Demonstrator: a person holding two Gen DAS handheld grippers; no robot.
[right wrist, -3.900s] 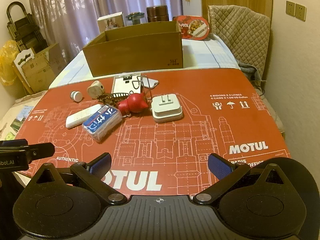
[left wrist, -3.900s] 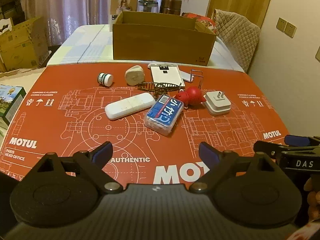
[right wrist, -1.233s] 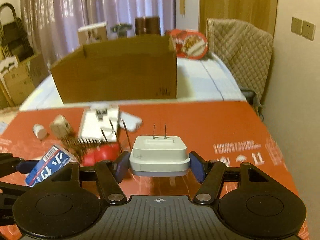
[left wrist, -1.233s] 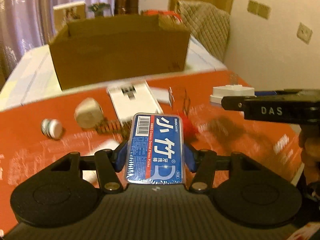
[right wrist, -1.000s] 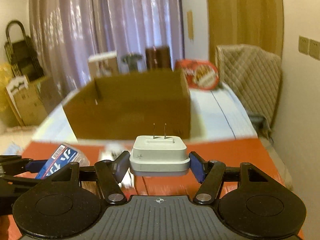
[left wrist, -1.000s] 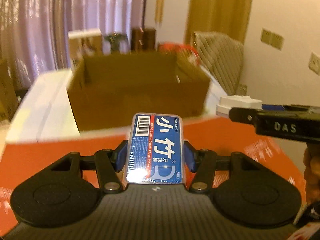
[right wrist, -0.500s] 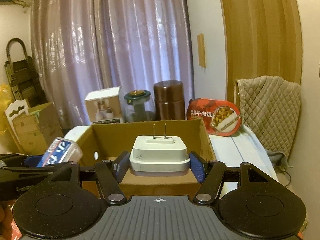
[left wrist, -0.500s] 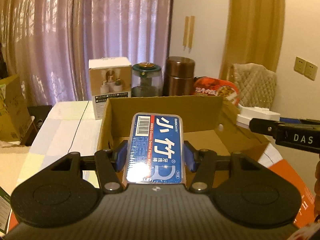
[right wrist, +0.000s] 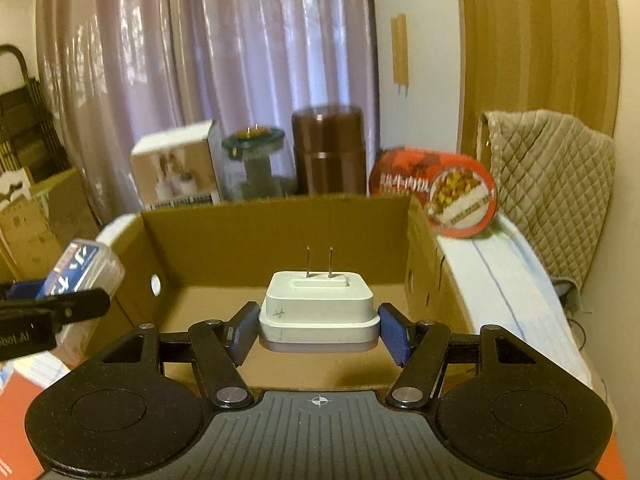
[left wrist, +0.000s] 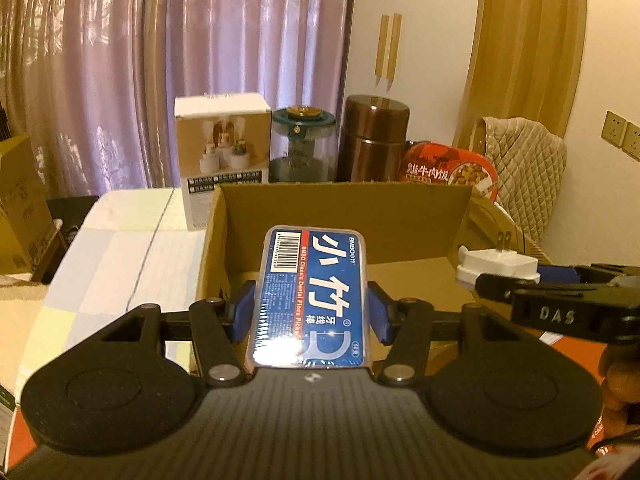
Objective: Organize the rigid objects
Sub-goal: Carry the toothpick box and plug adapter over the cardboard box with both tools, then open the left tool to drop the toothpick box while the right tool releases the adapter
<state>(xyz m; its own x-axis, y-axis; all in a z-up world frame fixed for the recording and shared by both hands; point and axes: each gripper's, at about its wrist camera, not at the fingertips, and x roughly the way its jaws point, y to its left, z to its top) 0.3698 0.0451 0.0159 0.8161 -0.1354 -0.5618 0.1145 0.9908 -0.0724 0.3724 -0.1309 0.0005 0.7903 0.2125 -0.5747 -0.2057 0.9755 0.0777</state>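
We find both loads now over the cardboard box (right wrist: 276, 240), nearer than before: left gripper (left wrist: 308, 312) clamps the floss case (left wrist: 312, 292), right gripper (right wrist: 320, 332) clamps the charger (right wrist: 320, 308).

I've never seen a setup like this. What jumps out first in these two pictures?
A blue dental floss pick box sits clamped in the left gripper, and a white plug adapter, prongs up, in the right gripper. Both hang over the near edge of an open cardboard box, with jars and tins behind it.
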